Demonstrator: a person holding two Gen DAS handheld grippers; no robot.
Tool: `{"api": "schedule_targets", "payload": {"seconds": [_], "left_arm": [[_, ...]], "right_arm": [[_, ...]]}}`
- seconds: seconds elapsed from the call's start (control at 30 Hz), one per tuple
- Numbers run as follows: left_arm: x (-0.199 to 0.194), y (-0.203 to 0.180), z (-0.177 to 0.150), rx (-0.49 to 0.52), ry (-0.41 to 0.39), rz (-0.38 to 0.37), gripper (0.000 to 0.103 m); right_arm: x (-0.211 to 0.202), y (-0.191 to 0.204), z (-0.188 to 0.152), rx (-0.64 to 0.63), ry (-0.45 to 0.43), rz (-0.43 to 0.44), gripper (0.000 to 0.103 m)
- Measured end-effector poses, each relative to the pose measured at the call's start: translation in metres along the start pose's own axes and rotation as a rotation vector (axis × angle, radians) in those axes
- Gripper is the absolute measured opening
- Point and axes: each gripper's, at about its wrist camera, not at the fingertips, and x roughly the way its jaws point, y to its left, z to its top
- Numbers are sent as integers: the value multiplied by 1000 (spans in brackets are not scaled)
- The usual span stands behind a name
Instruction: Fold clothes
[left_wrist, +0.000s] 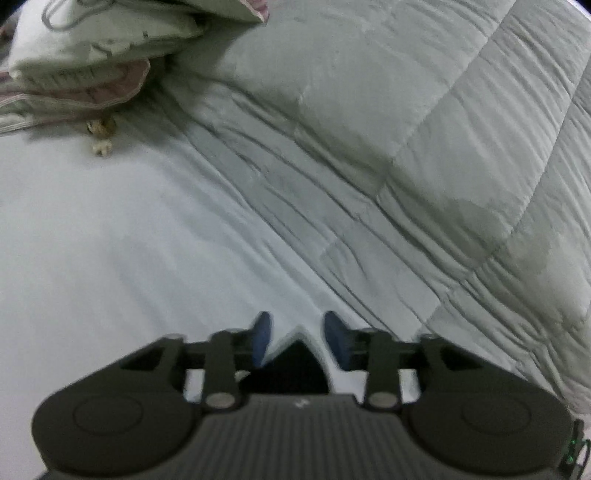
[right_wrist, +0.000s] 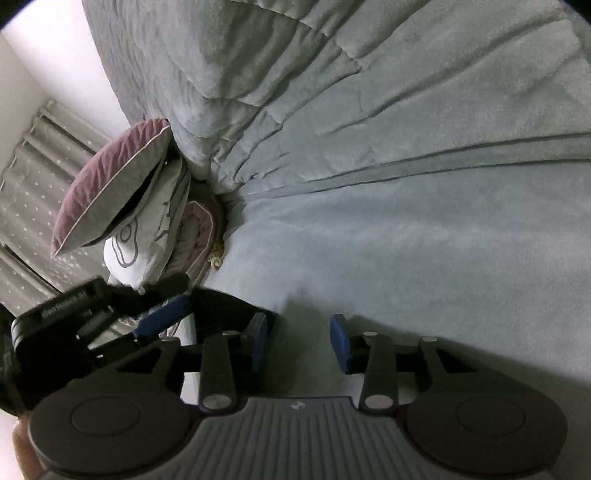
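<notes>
In the left wrist view my left gripper (left_wrist: 300, 338) hangs over a pale bed sheet (left_wrist: 110, 240). Its blue pads stand apart, and a dark pointed piece of cloth (left_wrist: 297, 360) shows between them; I cannot tell if they grip it. In the right wrist view my right gripper (right_wrist: 300, 341) is open and empty, low over the same sheet (right_wrist: 424, 251). The left gripper (right_wrist: 162, 317) appears at the left of that view, with dark cloth (right_wrist: 225, 306) around its blue finger. No other garment shows plainly.
A grey quilted duvet (left_wrist: 424, 122) is bunched across the far side of the bed (right_wrist: 314, 74). Pillows are stacked at the head: a purple and grey one (right_wrist: 107, 184) over a white printed one (right_wrist: 144, 240), also in the left wrist view (left_wrist: 92, 44). Curtains (right_wrist: 33, 192) hang behind.
</notes>
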Motion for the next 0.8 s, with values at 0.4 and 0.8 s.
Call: {"api": "schedule_targets", "payload": {"seconds": [0.4,0.8], "left_arm": [[26,41,-13,24,108,106,46],[43,42,-27,21,68,-23,5]], "right_arm": [[17,17,-15,-155,-13,-28,42],[30,24,-22,-184,-84,-45,13]]}}
